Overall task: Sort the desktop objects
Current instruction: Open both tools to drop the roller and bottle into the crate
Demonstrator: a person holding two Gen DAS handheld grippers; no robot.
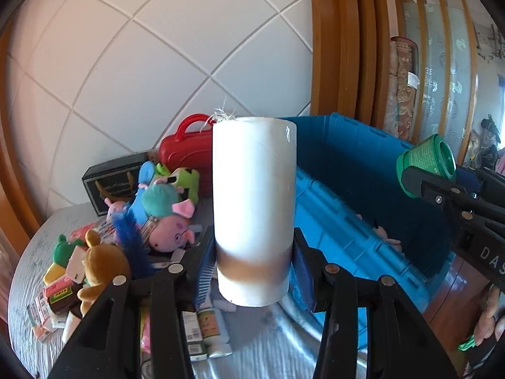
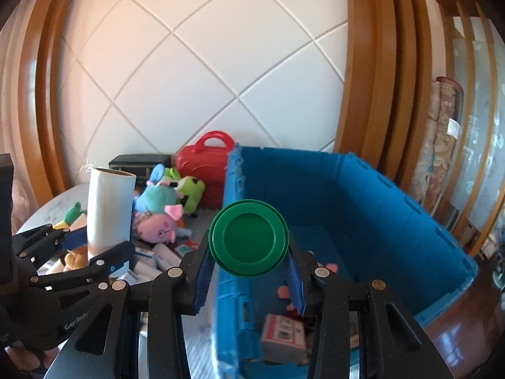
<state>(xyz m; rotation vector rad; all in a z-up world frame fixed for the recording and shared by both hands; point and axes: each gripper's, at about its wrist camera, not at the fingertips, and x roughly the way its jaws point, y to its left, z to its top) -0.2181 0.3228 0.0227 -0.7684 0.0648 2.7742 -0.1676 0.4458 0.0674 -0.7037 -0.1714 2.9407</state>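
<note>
My left gripper (image 1: 254, 262) is shut on an upright white cylinder with a brown band (image 1: 254, 208), held above the table; it also shows in the right wrist view (image 2: 109, 208). My right gripper (image 2: 249, 262) is shut on a green round container (image 2: 249, 240), its flat end facing the camera, held over the near left wall of the blue crate (image 2: 394, 221). In the left wrist view the green container (image 1: 426, 164) hangs at the right above the crate (image 1: 347, 189).
Plush toys (image 1: 164, 214) and small boxes (image 1: 53, 300) lie heaped on the grey table (image 1: 28, 252) left of the crate. A red toy case (image 1: 189, 148) and a black box (image 1: 110, 183) stand by the tiled wall. The crate holds a small box (image 2: 284, 338) and a pink toy.
</note>
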